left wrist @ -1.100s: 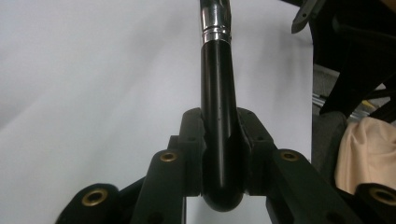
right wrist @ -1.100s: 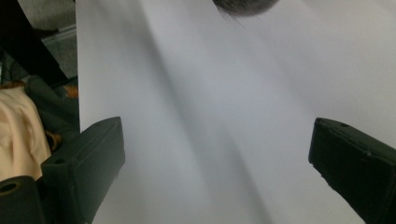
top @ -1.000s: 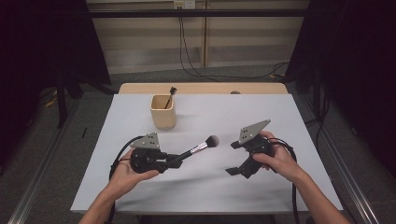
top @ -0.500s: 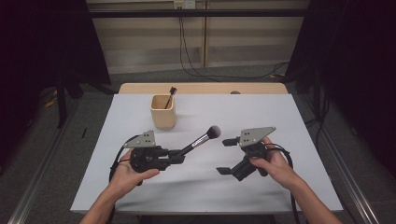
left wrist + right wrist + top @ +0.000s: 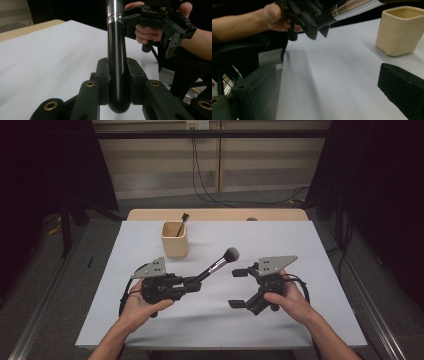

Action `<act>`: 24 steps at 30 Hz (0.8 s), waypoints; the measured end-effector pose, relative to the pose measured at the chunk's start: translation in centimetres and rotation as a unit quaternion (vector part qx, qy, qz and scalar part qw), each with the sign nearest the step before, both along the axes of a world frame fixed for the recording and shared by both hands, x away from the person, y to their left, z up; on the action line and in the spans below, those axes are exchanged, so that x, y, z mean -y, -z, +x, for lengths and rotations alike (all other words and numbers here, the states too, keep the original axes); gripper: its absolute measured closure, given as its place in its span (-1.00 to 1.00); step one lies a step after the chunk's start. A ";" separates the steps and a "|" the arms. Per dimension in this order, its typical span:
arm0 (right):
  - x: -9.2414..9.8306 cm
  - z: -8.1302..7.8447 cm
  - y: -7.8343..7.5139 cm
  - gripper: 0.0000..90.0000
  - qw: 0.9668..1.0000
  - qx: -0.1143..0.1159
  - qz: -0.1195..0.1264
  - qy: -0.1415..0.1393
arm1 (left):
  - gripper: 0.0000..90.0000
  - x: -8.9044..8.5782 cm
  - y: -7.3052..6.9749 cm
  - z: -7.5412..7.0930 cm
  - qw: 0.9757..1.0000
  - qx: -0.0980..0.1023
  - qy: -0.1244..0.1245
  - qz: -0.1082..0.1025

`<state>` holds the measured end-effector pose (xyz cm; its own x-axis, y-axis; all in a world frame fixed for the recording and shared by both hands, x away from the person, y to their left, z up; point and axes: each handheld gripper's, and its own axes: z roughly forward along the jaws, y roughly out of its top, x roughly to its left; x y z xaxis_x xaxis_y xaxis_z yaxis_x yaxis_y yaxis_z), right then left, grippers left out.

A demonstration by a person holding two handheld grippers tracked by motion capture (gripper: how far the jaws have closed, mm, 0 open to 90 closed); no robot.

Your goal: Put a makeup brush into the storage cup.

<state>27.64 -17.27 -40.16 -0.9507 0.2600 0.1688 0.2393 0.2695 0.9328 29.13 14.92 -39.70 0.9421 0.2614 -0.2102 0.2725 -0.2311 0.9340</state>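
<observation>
Jaws of the left gripper are clamped on the black handle of the makeup brush; in the left gripper view the handle sits squeezed between both pads, butt end poking out toward the camera, silver ferrule higher up. Jaws of the right gripper stand wide apart, nothing between them; in the right gripper view both black pads sit at the frame's lower corners with bare table between.

Nearest: two forearms come in from 6 o'clock in the high view. Left hand holds its gripper at about 8 o'clock of the white table, right hand holds its gripper at about 4 o'clock. Grippers face each other, well apart.

Brush is held off the table, tilted, pointing toward 2 o'clock from the left gripper; its fluffy grey head hangs near table centre, just beside the right gripper's upper jaw, not touching.

Farther, at about 11 o'clock: beige square cup, upright on the table, with a thin dark brush leaning inside it. Same cup shows at upper right in the right gripper view.
</observation>
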 end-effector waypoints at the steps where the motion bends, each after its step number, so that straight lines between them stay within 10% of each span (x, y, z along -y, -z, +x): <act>1: 0.0 0.0 -0.1 -0.97 1.000 0.003 0.006 0.000 | 0.66 0.2 -0.1 0.0 1.000 0.000 0.000 -0.002; 18: 0.5 0.7 -2.2 -0.95 0.996 0.023 0.074 0.036 | 0.66 2.1 -0.7 0.3 0.999 0.032 -0.005 -0.033; 24: -0.4 1.0 -2.1 -0.66 0.996 0.019 0.077 0.037 | 0.66 2.1 -0.5 0.2 0.999 0.031 -0.006 -0.039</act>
